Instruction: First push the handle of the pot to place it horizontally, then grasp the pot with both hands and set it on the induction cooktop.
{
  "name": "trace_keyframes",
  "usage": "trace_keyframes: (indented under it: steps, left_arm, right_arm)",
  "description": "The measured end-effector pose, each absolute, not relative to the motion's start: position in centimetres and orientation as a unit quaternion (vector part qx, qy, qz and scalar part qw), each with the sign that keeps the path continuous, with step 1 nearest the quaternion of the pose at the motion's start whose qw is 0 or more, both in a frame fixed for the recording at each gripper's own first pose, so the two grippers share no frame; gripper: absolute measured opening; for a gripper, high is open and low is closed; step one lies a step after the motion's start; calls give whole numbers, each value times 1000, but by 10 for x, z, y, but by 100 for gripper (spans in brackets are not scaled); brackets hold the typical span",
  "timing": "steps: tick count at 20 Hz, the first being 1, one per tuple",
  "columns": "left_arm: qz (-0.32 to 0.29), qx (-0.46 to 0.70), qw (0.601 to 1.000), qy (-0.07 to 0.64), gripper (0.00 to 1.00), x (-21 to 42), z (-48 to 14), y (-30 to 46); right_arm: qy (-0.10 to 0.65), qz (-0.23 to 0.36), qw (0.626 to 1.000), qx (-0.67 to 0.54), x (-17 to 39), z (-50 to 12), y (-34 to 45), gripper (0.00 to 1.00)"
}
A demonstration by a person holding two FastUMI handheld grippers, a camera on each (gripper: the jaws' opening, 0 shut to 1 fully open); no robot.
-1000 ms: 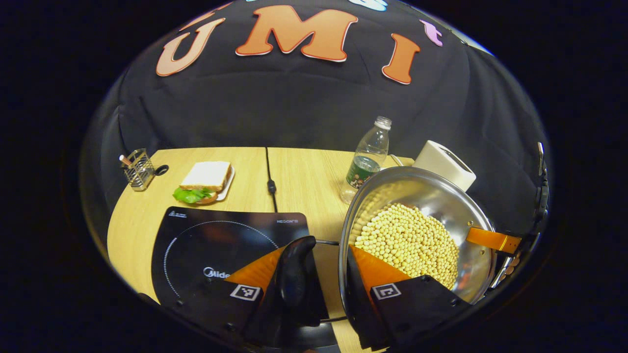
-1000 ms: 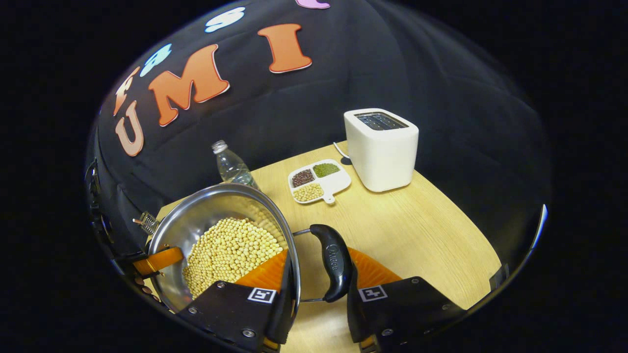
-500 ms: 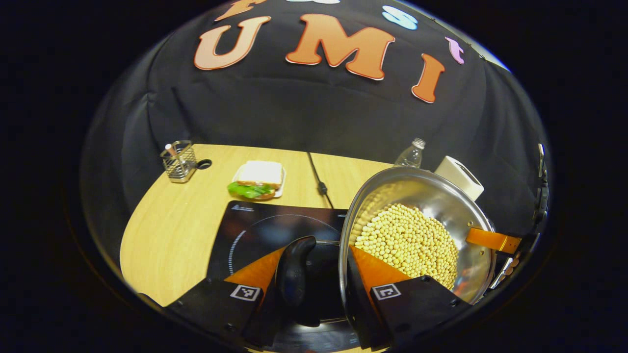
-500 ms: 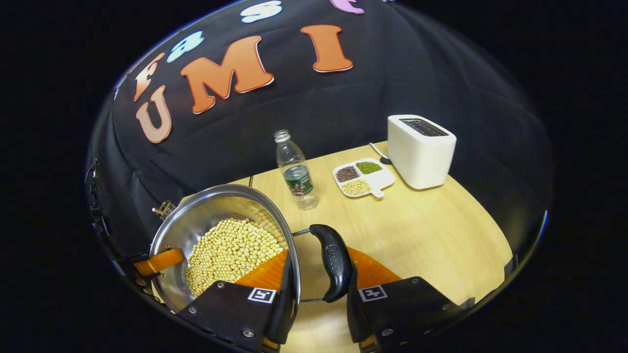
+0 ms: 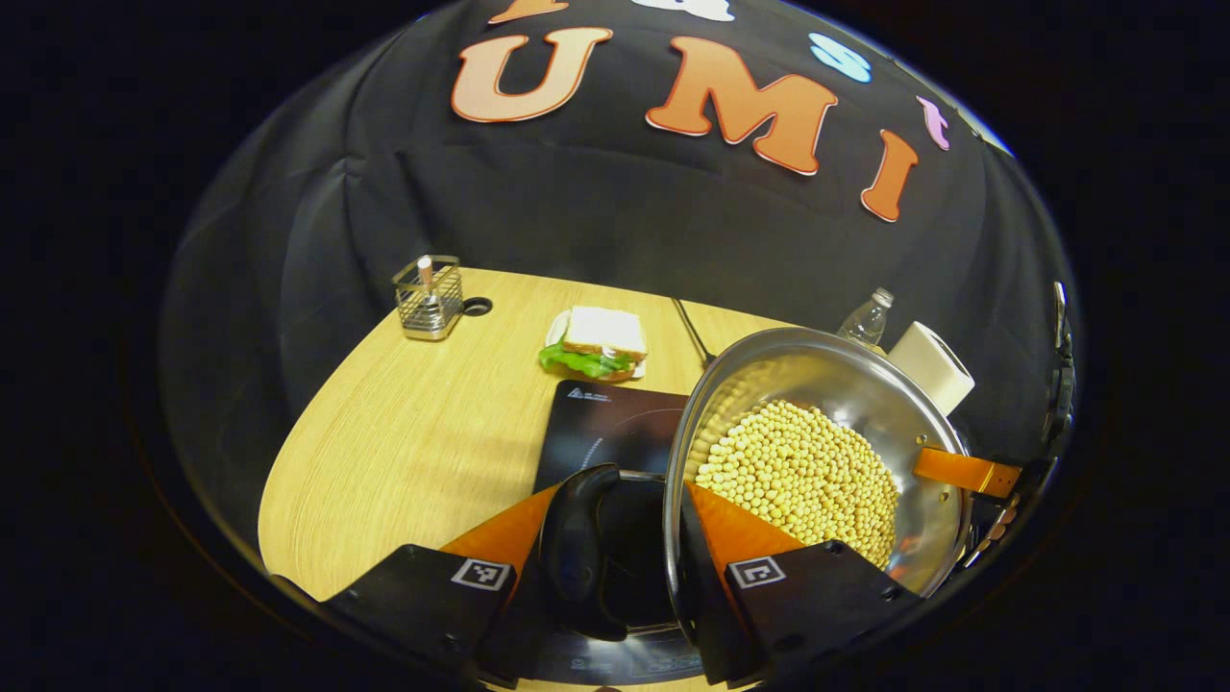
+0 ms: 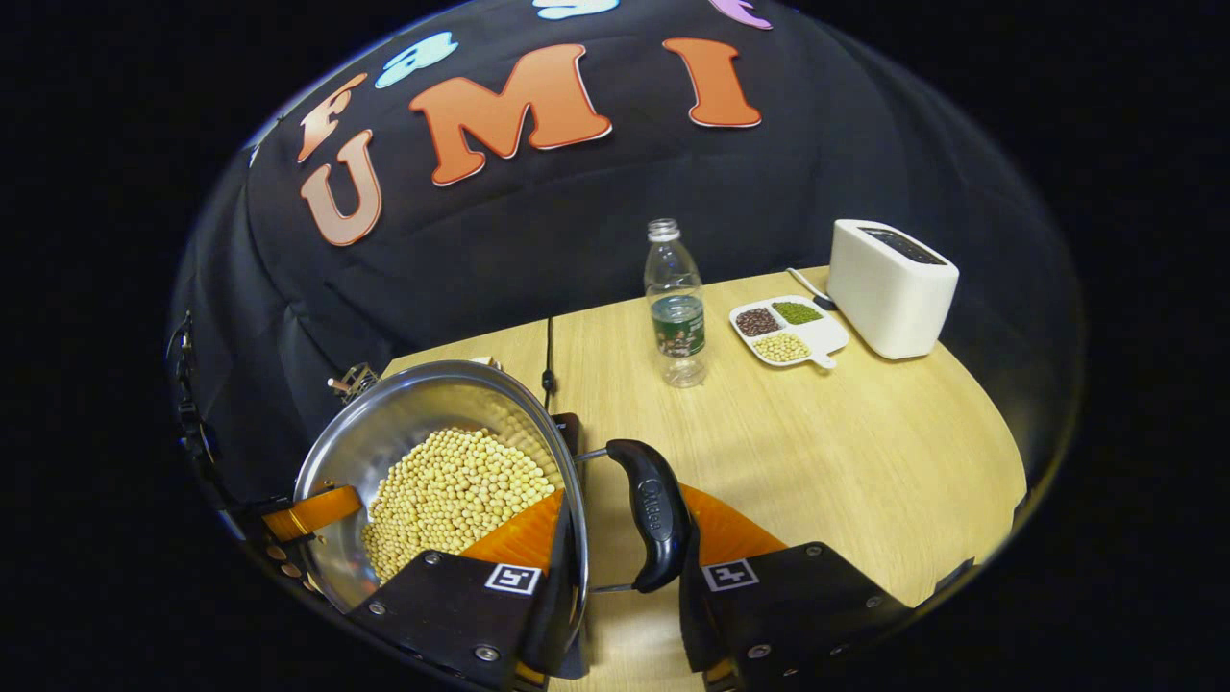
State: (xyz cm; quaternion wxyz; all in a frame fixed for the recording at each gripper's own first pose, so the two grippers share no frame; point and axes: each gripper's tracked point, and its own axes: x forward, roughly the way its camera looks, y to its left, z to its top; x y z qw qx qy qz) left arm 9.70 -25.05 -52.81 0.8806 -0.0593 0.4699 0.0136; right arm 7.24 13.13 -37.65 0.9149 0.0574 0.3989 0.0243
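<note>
Steel pot [image 5: 817, 452] of soybeans clamped at both side handles by each hand-held gripper [image 5: 615, 567], held level above the cooktop [image 5: 615, 432].

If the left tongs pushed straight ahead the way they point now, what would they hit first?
Probably nothing new: the left tongs already clamp the pot at its rim and side handle. Beyond lies the induction cooktop, then a sandwich; depth is unclear.

In the left gripper view, the steel pot of pale beans [image 5: 817, 452] sits right of the left tongs [image 5: 625, 538], above the black induction cooktop [image 5: 615, 432]. Beyond lie a sandwich [image 5: 596, 344] and wire holder [image 5: 429, 298] on the wooden bench [image 5: 404, 442].
</note>
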Motion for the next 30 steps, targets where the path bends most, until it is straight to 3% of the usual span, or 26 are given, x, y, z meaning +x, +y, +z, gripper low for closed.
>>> trace_keyframes:
  steps: [3, 5, 6, 13, 16, 19, 20, 21, 26, 27, 28, 29, 30]
  left_arm:
    - [16, -53, 882, 467, 65, 97, -526, -248]
    - [18, -51, 884, 465, 71, 96, -517, -247]
    - [19, -53, 882, 467, 65, 93, -517, -248]
    - [23, -63, 866, 495, 69, 90, -531, -254]
    - [26, -62, 863, 500, 65, 92, -530, -252]
    - [24, -62, 863, 500, 69, 94, -522, -254]
    - [22, -60, 862, 503, 65, 91, -527, -253]
    - [23, -62, 862, 503, 69, 91, -526, -253]
    - [37, -51, 868, 492, 75, 98, -510, -249]
    - [40, -37, 880, 472, 78, 107, -494, -246]
    - [45, -25, 889, 454, 89, 110, -478, -245]
    - [49, -13, 900, 433, 95, 117, -456, -243]
    - [49, -8, 908, 415, 97, 120, -434, -244]
  right_arm:
    - [408, 34, 910, 66, 72, -384, 146, 47]
    - [411, 38, 909, 64, 76, -390, 154, 47]
    - [412, 38, 908, 62, 76, -393, 156, 47]
    - [435, 35, 898, 55, 85, -422, 168, 47]
    - [439, 37, 896, 54, 90, -432, 171, 47]
    - [442, 38, 894, 61, 91, -435, 171, 47]
    - [441, 39, 895, 60, 92, -436, 170, 47]
    - [440, 41, 895, 59, 93, -436, 170, 48]
    - [426, 46, 902, 52, 95, -426, 163, 62]
    - [418, 42, 906, 50, 95, -419, 159, 69]
    - [411, 38, 910, 51, 95, -410, 154, 76]
    - [402, 36, 914, 53, 94, -399, 147, 89]
    - [391, 34, 918, 56, 94, -387, 142, 94]
